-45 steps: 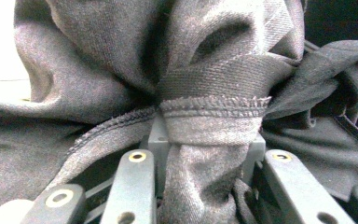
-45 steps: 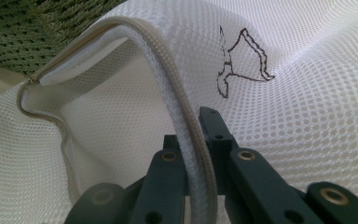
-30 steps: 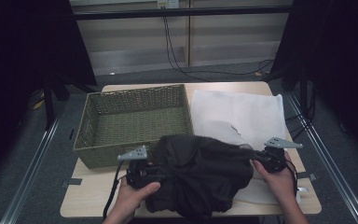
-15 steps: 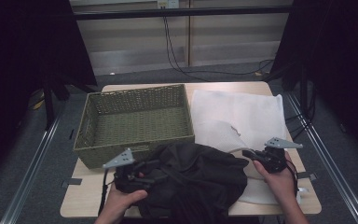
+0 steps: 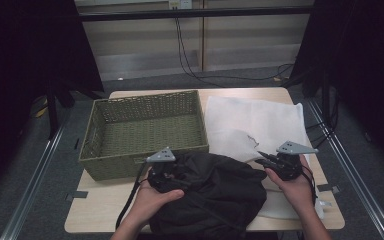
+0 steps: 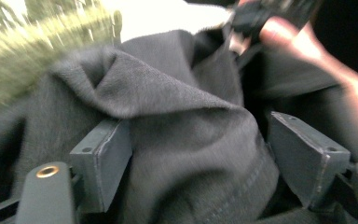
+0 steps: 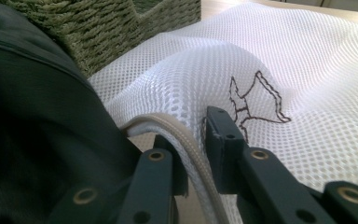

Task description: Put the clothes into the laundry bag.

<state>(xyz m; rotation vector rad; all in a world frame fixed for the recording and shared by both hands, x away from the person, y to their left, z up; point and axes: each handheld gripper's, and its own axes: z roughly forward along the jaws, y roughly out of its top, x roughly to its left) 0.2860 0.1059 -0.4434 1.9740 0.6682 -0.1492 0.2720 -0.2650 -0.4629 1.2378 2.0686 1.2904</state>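
While your left gripper [image 6: 200, 154] sits at the near left of the dark garment [image 5: 215, 192], its jaws stand wide apart with a thick fold of that cloth bulging up between them, the pads not pressing on it. Your right gripper [image 7: 196, 140] has its jaws close together around the beige corded rim [image 7: 186, 140] of the white mesh bag [image 5: 260, 122], and they have just been easing apart (the rim lies between the pads, though whether they press on it I cannot tell). You have the garment heaped at the near edge of the table [image 5: 100, 210], just in front of the woven basket [image 5: 145, 132] and overlapping the bag's near left part. It is charcoal, soft and rumpled into deep folds, with a stitched seam showing low in the left gripper view. You have one garment, one mesh bag bearing a small dark stitched figure [image 7: 256, 100], one basket and two grippers.
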